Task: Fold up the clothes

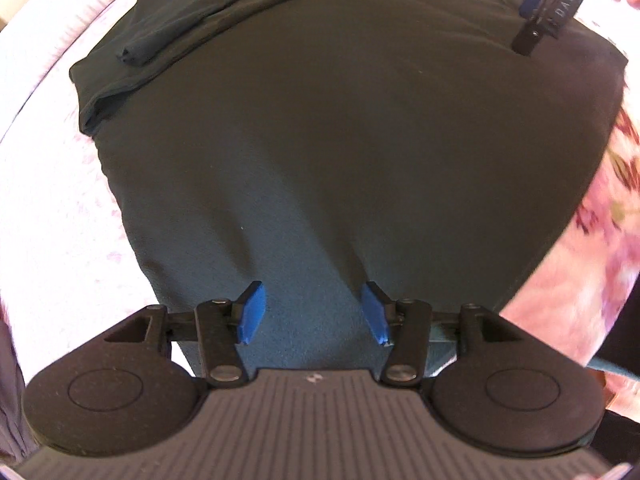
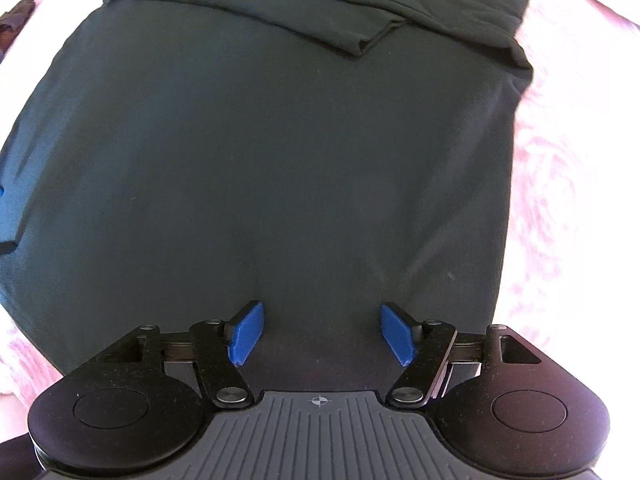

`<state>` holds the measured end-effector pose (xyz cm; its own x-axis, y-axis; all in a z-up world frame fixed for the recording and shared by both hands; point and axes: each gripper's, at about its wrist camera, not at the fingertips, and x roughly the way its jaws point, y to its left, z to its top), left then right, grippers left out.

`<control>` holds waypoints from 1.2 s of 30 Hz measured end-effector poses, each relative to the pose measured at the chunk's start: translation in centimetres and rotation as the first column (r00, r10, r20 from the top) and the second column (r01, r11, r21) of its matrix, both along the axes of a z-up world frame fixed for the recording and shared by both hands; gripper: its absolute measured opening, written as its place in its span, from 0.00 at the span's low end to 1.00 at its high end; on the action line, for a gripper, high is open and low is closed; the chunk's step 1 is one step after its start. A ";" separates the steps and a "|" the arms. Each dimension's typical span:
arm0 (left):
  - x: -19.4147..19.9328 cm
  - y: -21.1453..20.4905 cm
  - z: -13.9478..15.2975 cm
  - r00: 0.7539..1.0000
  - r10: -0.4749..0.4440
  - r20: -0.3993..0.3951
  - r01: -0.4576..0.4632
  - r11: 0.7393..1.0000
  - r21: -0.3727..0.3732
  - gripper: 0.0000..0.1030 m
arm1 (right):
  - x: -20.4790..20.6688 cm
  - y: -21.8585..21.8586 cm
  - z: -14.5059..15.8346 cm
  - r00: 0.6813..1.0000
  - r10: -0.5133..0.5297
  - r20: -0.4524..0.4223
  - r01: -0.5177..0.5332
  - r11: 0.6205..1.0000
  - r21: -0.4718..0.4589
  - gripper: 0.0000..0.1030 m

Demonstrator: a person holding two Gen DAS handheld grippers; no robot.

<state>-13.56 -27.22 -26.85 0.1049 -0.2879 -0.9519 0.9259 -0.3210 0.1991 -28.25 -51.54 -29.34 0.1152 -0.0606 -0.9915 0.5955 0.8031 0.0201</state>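
A dark green long-sleeved garment (image 1: 340, 128) lies flat on a pink floral bedspread (image 1: 52, 184), with a sleeve (image 1: 224, 12) folded across its far part. My left gripper (image 1: 314, 312) is open and empty, its blue pads just above the near cloth. The right gripper (image 1: 540, 12) shows at the top right of the left wrist view, over the garment's far edge. In the right wrist view the same garment (image 2: 260, 152) fills the frame, a folded sleeve (image 2: 320, 20) across the far part. My right gripper (image 2: 322, 332) is open and empty over the cloth.
The pink floral bedspread (image 2: 568, 168) surrounds the garment on all sides. A darker flower print (image 1: 624, 152) lies at the right edge of the left wrist view. A small dark patch (image 2: 16, 20) sits at the far left of the right wrist view.
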 end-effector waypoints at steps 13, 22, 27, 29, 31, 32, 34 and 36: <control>-1.3 6.7 0.2 0.954 -0.277 0.112 0.289 0.950 -0.114 0.60 | -2.5 9.5 1.5 0.989 0.145 -0.003 -0.143 0.976 -0.166 0.67; -4.7 10.6 -3.0 0.825 -0.448 0.344 0.516 0.846 -0.136 0.62 | -7.9 22.0 -0.2 0.779 0.627 0.003 -0.580 0.723 -0.376 0.67; -4.9 9.9 -3.9 0.797 -0.428 0.426 0.526 0.838 -0.142 0.64 | -8.1 22.1 -2.1 0.766 0.642 -0.006 -0.575 0.682 -0.452 0.67; -5.6 9.6 -4.3 0.786 -0.421 0.453 0.536 0.829 -0.158 0.63 | -6.9 22.1 -1.7 0.763 0.647 0.019 -0.559 0.673 -0.485 0.67; -6.4 9.8 -4.2 0.778 -0.428 0.460 0.556 0.809 -0.188 0.60 | -5.8 23.0 -2.1 0.740 0.672 0.034 -0.559 0.643 -0.523 0.67; -6.7 9.9 -4.3 0.770 -0.437 0.465 0.570 0.799 -0.193 0.59 | -5.3 23.4 -2.5 0.726 0.686 0.034 -0.564 0.623 -0.542 0.67; -6.8 10.2 -4.5 0.753 -0.454 0.477 0.595 0.780 -0.196 0.59 | -4.9 23.4 -2.9 0.706 0.708 0.011 -0.575 0.583 -0.575 0.67; -5.8 10.3 -4.6 0.750 -0.443 0.491 0.590 0.784 -0.194 0.61 | -5.5 22.8 -3.1 0.704 0.710 -0.009 -0.570 0.558 -0.603 0.67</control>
<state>-19.35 -16.95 -31.48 0.1933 -0.6859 -0.7016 0.4459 -0.5756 0.6855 -33.77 -28.76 -32.45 0.5351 -0.3777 -0.7557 -0.0470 0.8798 -0.4731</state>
